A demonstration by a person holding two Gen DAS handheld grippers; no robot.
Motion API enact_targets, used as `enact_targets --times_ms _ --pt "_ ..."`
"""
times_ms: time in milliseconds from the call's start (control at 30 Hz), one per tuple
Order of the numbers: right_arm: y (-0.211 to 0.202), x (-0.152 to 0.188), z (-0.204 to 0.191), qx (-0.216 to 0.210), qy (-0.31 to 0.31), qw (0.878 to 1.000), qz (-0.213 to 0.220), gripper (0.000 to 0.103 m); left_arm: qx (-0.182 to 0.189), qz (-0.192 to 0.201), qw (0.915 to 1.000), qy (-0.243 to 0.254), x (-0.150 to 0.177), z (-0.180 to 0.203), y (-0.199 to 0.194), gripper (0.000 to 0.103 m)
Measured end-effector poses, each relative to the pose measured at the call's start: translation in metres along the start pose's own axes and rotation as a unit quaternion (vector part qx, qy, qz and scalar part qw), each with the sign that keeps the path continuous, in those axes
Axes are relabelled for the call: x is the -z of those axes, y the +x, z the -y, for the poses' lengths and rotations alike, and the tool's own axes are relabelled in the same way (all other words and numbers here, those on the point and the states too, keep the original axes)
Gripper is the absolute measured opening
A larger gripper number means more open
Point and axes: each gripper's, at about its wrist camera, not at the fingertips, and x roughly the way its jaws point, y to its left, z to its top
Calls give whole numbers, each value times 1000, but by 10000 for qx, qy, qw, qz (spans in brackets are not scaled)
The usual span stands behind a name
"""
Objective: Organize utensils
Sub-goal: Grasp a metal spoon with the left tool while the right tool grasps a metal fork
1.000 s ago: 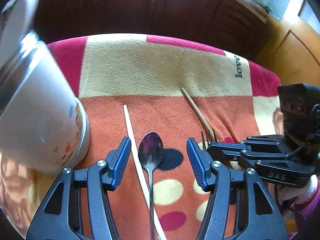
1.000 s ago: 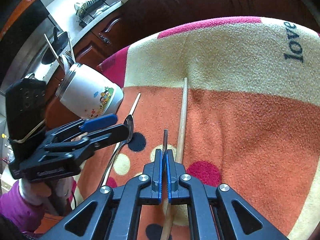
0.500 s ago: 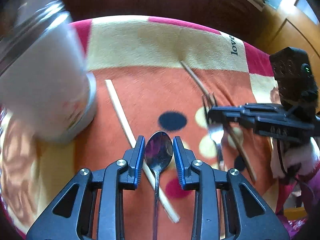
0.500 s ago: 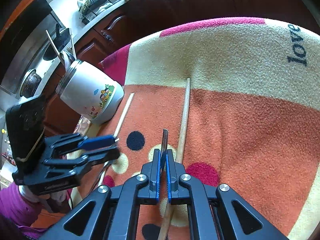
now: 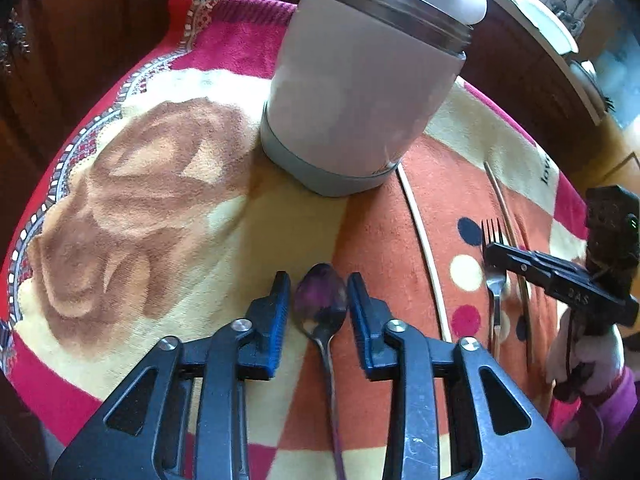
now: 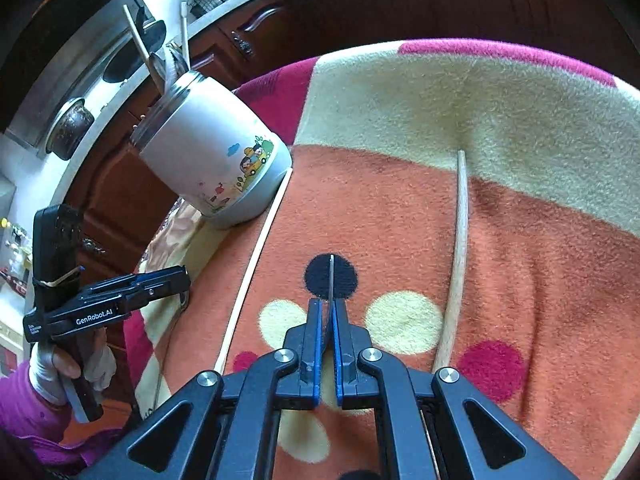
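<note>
The left gripper [image 5: 316, 300] has its jaws opening, with the spoon [image 5: 321, 306] between them; the bowl sits in the gap with daylight either side, so the pads do not appear to press on it. The spoon lies over the blanket [image 5: 160, 184] toward its near edge. The right gripper [image 6: 327, 320] is clamped on the fork [image 5: 494, 264], pinched at the neck just below the tines.

Both are thin polished steel: stiff, light and likely slippery against the ribbed blue pads. The spoon's rounded bowl gives the pads little flat surface; its narrow handle, gripped across the flat faces, looks the safer hold. The fork, held edge-on, could pivot if swung quickly.

Two chopsticks remain on the blanket: a pale one [image 6: 256, 264] running from the base of the cup [image 6: 212, 160] toward the near edge, and a browner tapered one [image 6: 456, 256] further right. They are slender, rigid and round, probably prone to rolling, and sink slightly into the soft pile. The cup is a smooth white cylinder with a metal rim and cartoon print, near the left edge, already holding utensils.
</note>
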Motion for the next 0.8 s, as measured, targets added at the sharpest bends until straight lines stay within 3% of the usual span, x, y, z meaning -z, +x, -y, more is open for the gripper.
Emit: enact_targets --times_ms 33,133,267,400,633,800 --pt "0 0 3 -24 43 10000 -31 3 83 -15 10000 3 0 -4 -2 45" --pt "-2 -2 10 -178 202 9996 -31 8 279 -52 9995 158 0 -11 -3 46" --pt "-4 -7 13 -367 255 9990 13 28 408 -153 9969 648 -5 -14 -2 46" --pt "-2 -14 13 -368 131 9992 -89 29 470 -330 9896 1318 -11 -4 6 44" --pt "0 -14 16 -504 149 9985 -120 25 613 -576 9805 1776 -12 1 11 15" --pt "1 -10 14 -331 14 9994 -68 14 518 -601 9733 2153 -4 20 15 15"
